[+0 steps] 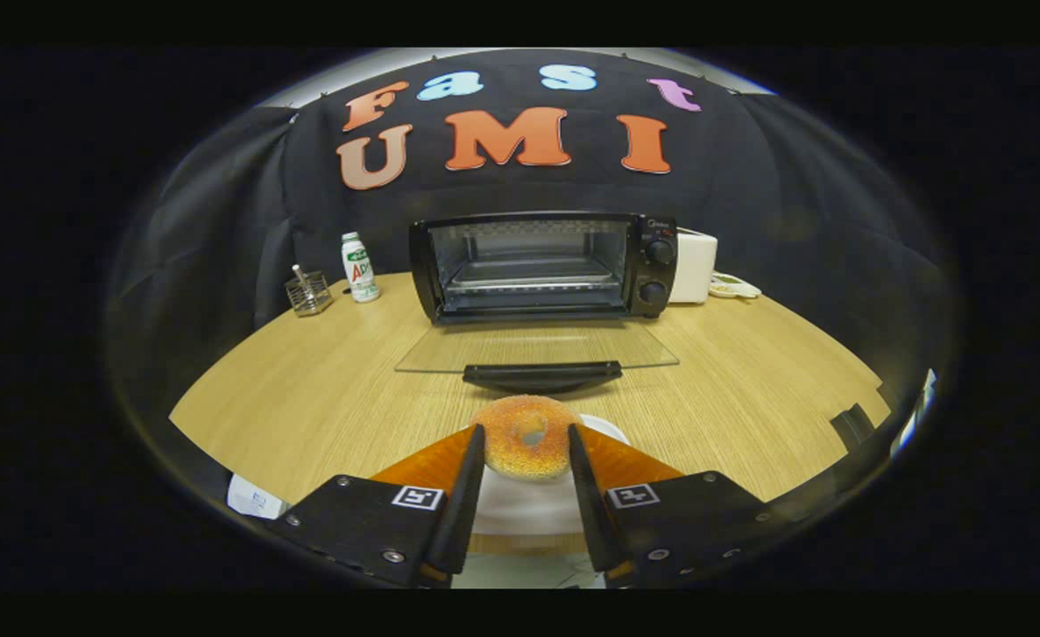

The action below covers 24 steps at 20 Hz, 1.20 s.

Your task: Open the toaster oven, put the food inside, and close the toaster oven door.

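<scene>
**Bagel between the fingers, oven door down**

At the far left of the table [307,380] stands a small wire holder [308,293] with something upright in it, and just beside it a bottle [359,267] with a white body, upright. A white packet [254,497] lies at the table's near left edge, close to the gripper's left side.

Next comes the oven [542,265], set at the back of the table against the cloth wall. Its glass door [537,347] is dropped fully open and lies flat toward the camera, the dark handle [542,375] at its near edge. The rack inside is bare (two knobs sit on the panel to the right of the cavity).

Just ahead of the handle is the bagel [527,435], resting on a white plate [520,513]. It sits between the tips of the gripper [527,438]. The fingers [465,495] flank it on either side and look to be touching or nearly touching its rim; whether both actually press on it cannot be told.

To the right of the oven is a white box [694,265], touching or just beside the oven's side, and then a small dish [734,285].
</scene>
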Available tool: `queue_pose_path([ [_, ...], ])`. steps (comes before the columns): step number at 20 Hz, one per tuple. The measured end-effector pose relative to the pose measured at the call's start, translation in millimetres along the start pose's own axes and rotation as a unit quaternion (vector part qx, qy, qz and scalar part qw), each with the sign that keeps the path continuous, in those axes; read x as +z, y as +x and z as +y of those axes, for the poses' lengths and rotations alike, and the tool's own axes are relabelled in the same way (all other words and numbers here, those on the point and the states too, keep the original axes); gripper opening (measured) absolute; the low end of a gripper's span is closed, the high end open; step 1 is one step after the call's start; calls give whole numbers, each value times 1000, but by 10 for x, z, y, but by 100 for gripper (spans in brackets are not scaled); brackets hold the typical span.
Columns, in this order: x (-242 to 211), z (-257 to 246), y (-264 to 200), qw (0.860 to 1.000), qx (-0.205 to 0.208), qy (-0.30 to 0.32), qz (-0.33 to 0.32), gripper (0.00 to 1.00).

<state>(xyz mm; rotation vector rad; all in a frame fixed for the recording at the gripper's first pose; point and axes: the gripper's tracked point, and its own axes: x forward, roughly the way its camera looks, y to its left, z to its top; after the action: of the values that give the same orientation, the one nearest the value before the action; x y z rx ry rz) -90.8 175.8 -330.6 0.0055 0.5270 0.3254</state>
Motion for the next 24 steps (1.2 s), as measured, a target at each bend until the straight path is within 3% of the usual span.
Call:
queue_pose_path([
  [8,872,-37,538,998,-13,11,-56,53],
  [14,1289,70,1122,994,16,89,-65,53],
  [24,1610,69,1797,972,60,219,-55,52],
])
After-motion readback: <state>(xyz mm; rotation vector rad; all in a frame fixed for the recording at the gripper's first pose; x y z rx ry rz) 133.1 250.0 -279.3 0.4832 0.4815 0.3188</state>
